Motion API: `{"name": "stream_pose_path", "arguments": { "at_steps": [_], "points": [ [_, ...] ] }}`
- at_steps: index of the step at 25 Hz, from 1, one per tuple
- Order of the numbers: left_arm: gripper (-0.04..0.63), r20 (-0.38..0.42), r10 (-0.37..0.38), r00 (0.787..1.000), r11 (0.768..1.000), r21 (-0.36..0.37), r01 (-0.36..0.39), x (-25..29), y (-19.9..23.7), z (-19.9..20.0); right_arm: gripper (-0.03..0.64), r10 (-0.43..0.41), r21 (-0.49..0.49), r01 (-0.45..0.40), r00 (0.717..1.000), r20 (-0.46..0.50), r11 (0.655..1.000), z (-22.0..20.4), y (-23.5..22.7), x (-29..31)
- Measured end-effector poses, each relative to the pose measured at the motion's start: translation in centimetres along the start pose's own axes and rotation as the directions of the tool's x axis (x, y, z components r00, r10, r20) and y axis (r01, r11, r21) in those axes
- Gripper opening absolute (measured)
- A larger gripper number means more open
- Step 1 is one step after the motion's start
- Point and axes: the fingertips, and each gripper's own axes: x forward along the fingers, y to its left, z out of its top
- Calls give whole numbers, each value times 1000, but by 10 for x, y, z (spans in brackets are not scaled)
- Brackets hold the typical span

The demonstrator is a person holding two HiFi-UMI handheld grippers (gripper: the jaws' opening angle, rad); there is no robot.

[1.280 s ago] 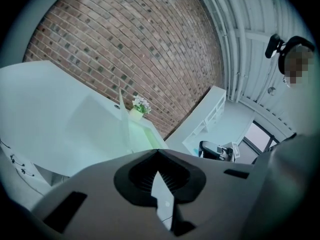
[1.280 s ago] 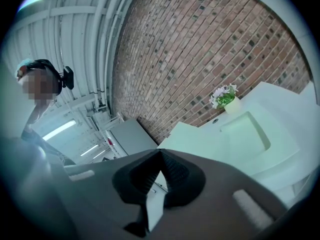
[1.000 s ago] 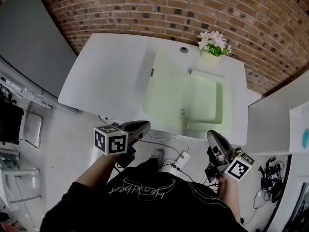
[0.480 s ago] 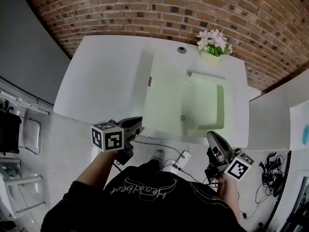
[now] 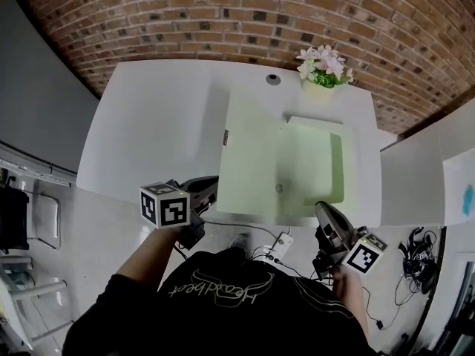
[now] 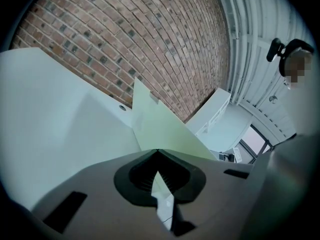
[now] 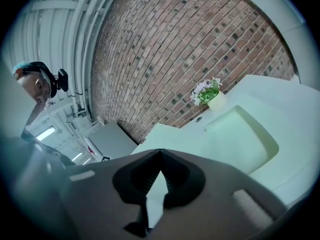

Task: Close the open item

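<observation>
Both grippers are pinched shut on nothing: left gripper [image 5: 202, 189] and right gripper [image 5: 326, 217] hover just off the bench's [image 5: 148, 124] near edge. The open pale green case [image 5: 315, 162] sits mid-bench with its lid [image 5: 249, 150] raised on the left. From overhead I can't judge how steeply the lid stands.

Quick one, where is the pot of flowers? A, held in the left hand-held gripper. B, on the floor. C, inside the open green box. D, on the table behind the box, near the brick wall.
D: the pot of flowers stands on the white table at its far edge, just behind the open green box, near the brick wall.
</observation>
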Motion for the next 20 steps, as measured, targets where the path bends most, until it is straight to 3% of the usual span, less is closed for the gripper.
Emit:
{"name": "stream_pose_path", "arguments": {
  "at_steps": [7, 20],
  "points": [
    [2, -18, -20, 1000, 1000, -6, 20, 10, 5, 11, 3, -10, 7, 10, 1000, 14, 1000, 0, 0, 6],
    [2, -40, -126, 991, 992, 15, 126, 34, -18, 24, 3, -99, -6, 99, 992, 79, 995, 10, -14, -22]
  ]
}}
